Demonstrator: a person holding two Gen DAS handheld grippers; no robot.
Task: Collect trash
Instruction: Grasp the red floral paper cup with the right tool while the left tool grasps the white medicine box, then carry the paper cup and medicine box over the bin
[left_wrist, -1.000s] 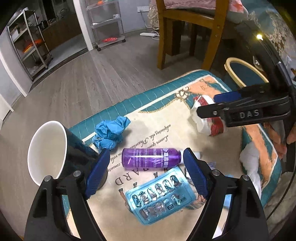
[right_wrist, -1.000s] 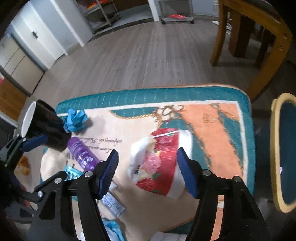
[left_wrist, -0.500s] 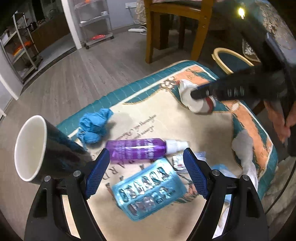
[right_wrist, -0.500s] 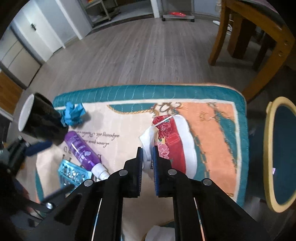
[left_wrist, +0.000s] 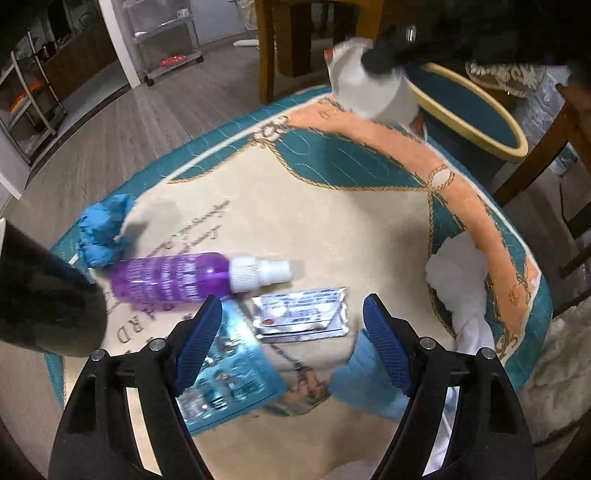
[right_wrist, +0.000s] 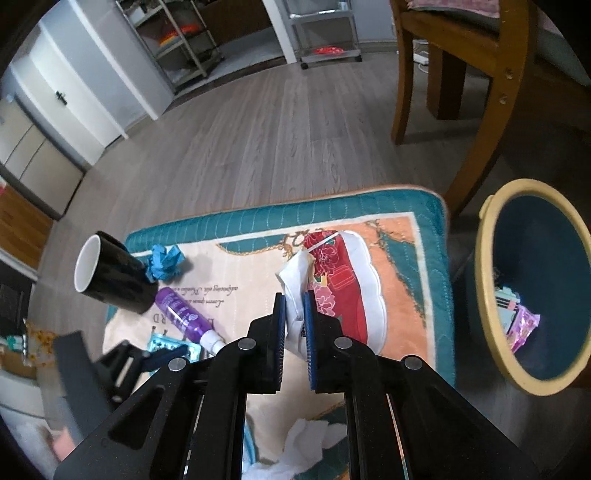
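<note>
While its blue-padded jaws were clamped on the white edge of a crumpled red-and-white floral paper wrapper (right_wrist: 332, 280), the right gripper (right_wrist: 294, 325) held that wrapper lifted above the teal, orange and cream printed mat (right_wrist: 410, 236), near a round teal bin with a yellow rim (right_wrist: 484, 258) that stood just beyond the mat's edge and contained a pink packet (right_wrist: 522, 325). The left gripper (left_wrist: 291, 343) hung with its jaws wide apart and empty over a silver foil sachet (left_wrist: 301, 312), beside a blue blister pack (left_wrist: 236, 373) and a purple spray bottle with a white cap (left_wrist: 177, 275) lying on its side. A crumpled blue glove (left_wrist: 103, 230) lay touching a black mug with a white interior (right_wrist: 110, 273), and white tissue (left_wrist: 458, 269) rested at the mat's edge.
</note>
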